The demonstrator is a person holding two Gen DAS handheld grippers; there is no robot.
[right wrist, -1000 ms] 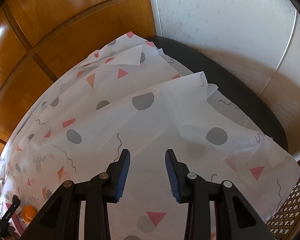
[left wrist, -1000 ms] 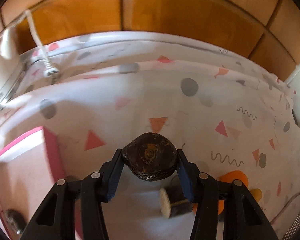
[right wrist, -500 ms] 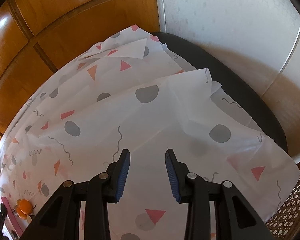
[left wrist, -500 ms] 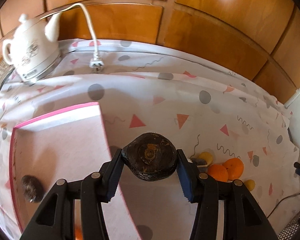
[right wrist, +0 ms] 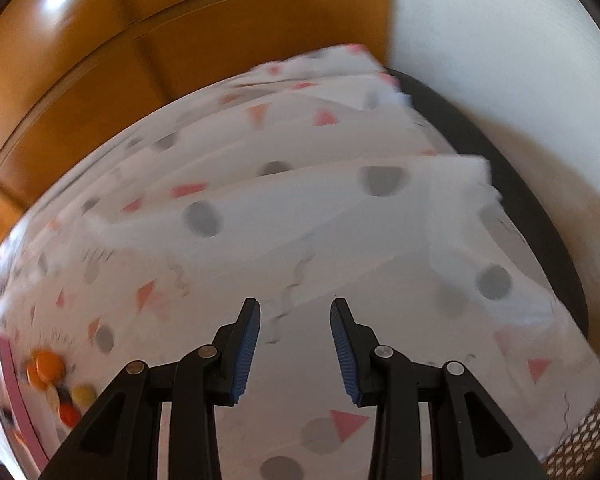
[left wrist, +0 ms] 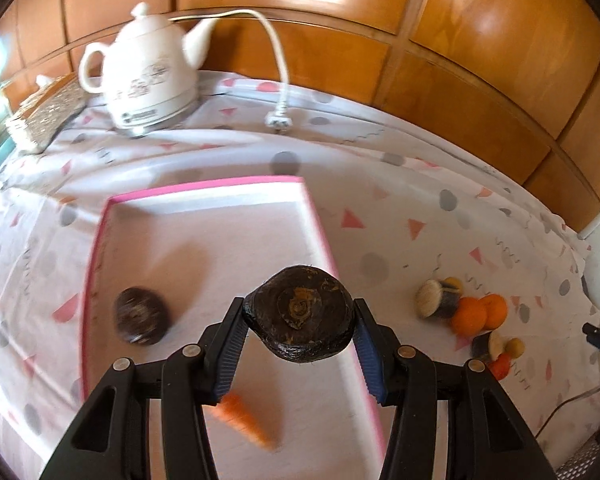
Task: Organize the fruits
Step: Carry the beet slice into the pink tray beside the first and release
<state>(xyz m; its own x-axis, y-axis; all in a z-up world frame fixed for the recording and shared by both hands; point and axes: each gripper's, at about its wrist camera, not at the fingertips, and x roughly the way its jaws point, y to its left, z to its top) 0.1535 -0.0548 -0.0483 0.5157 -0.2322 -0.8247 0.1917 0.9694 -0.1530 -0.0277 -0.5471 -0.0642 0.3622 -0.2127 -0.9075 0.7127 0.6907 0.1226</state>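
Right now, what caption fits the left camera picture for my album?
Left gripper holds a dark round fruit above the pink-edged tray.

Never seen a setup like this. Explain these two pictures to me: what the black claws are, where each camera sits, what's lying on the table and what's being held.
There is no robot: a person holds a two-finger gripper in each hand, and a fisheye camera on each one looks forward along its fingers.

The left wrist view shows the left gripper shut on a dark brown round fruit, above the pink-rimmed tray. In the tray lie a similar dark fruit and an orange carrot-like piece. Beside the tray sits a small pile of orange and dark pieces. A white kettle stands at the back on the patterned tablecloth.

The right wrist view shows the right gripper, jaws apart and empty, over bare cloth.
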